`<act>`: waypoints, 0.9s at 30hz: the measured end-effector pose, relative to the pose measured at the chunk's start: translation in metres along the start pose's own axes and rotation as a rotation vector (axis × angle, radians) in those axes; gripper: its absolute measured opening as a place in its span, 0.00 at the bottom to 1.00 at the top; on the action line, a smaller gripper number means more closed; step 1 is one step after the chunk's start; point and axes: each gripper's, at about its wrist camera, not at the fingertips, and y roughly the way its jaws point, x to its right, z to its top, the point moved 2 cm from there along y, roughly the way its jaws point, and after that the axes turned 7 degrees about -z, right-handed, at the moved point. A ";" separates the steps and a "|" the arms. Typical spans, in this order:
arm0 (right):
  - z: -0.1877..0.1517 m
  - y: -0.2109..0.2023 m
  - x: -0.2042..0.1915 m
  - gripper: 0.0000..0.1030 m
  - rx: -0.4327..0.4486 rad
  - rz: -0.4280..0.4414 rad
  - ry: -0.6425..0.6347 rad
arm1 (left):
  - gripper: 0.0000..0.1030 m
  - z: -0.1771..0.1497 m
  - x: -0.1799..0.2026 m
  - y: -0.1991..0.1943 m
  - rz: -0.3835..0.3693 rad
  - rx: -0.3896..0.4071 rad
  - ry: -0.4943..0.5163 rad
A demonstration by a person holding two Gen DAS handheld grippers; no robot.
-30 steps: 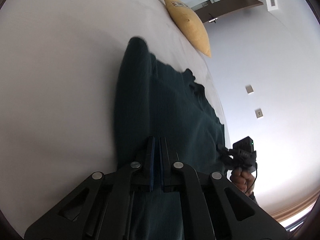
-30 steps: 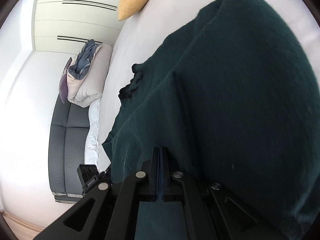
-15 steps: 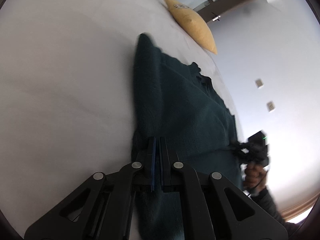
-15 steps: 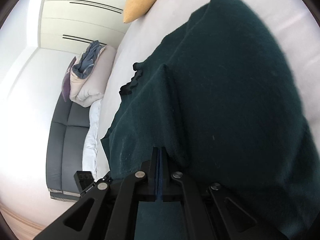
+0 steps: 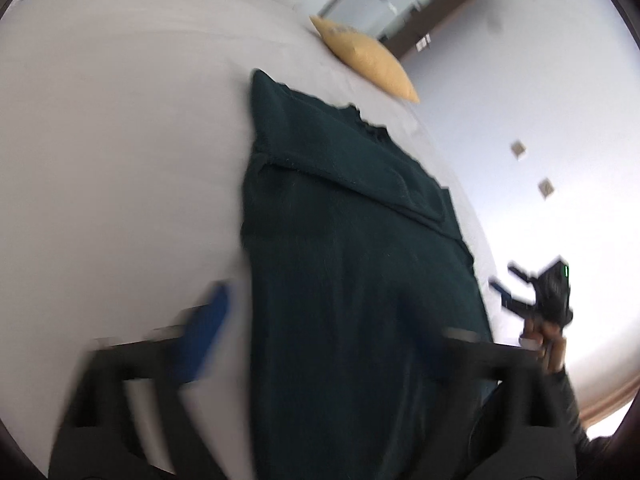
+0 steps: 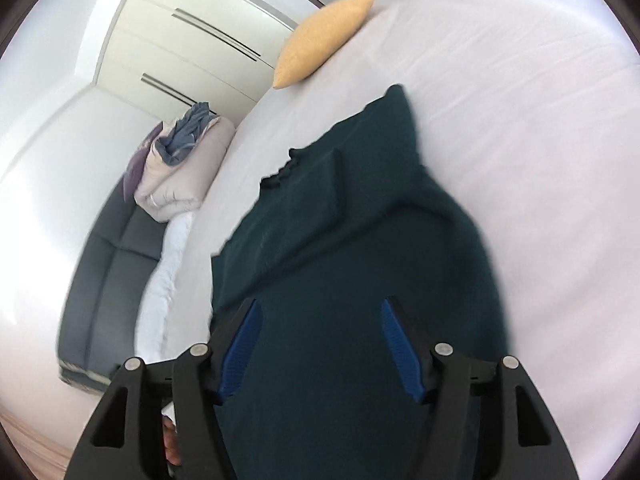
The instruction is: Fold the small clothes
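I see both jaws opening, gripping nothing: my left gripper (image 5: 324,316) and right gripper (image 6: 320,344) hover over the dark green sweater (image 6: 360,280), which lies folded on the white bed (image 6: 520,140), below the yellow pillow (image 6: 320,40).

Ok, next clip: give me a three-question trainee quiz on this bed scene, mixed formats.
1. True or false: the right tool grips the dark green garment.
2. What lies at the far end of the bed? A) a yellow pillow B) a red towel C) a laptop
3. Fill in: the left tool has its blue pads standing ____.

Key: 1 false, its pads stand apart and are opening, garment below them; 2 A; 3 apart, opening.
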 end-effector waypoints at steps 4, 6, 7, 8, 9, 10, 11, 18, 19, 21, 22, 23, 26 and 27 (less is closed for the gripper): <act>-0.044 -0.043 0.021 0.66 -0.026 -0.060 -0.029 | 0.94 -0.039 -0.001 -0.021 -0.119 -0.038 -0.114; -0.060 -0.064 0.040 0.66 -0.025 -0.088 -0.016 | 0.94 -0.057 -0.001 -0.027 -0.105 -0.067 -0.130; -0.065 -0.071 0.049 0.66 -0.019 -0.093 0.001 | 0.94 -0.063 -0.002 -0.028 -0.092 -0.078 -0.131; -0.070 -0.080 0.059 0.66 -0.010 -0.092 0.025 | 0.94 -0.069 -0.002 -0.029 -0.084 -0.083 -0.138; -0.074 -0.088 0.072 0.66 -0.007 -0.098 0.057 | 0.94 -0.075 -0.004 -0.032 -0.085 -0.086 -0.153; -0.078 -0.094 0.081 0.67 -0.009 -0.105 0.081 | 0.94 -0.080 -0.008 -0.036 -0.089 -0.096 -0.165; -0.082 -0.098 0.089 0.68 -0.019 -0.104 0.099 | 0.94 -0.085 -0.008 -0.034 -0.083 -0.111 -0.171; -0.105 -0.082 0.089 0.68 -0.105 -0.068 0.089 | 0.92 -0.097 -0.016 -0.039 -0.093 -0.188 -0.165; -0.105 -0.079 0.086 0.68 -0.107 -0.063 0.090 | 0.91 -0.099 -0.016 -0.040 -0.106 -0.200 -0.167; -0.106 -0.077 0.084 0.68 -0.117 -0.053 0.088 | 0.85 -0.105 -0.016 -0.038 -0.139 -0.238 -0.177; -0.107 -0.077 0.083 0.68 -0.120 -0.053 0.085 | 0.82 -0.109 -0.018 -0.038 -0.144 -0.254 -0.179; -0.107 -0.077 0.083 0.68 -0.123 -0.053 0.083 | 0.78 -0.112 -0.020 -0.040 -0.147 -0.261 -0.180; -0.110 -0.079 0.084 0.68 -0.128 -0.050 0.085 | 0.66 -0.113 -0.027 -0.047 -0.158 -0.256 -0.208; -0.110 -0.080 0.084 0.68 -0.128 -0.048 0.088 | 0.65 -0.111 -0.029 -0.044 -0.166 -0.257 -0.219</act>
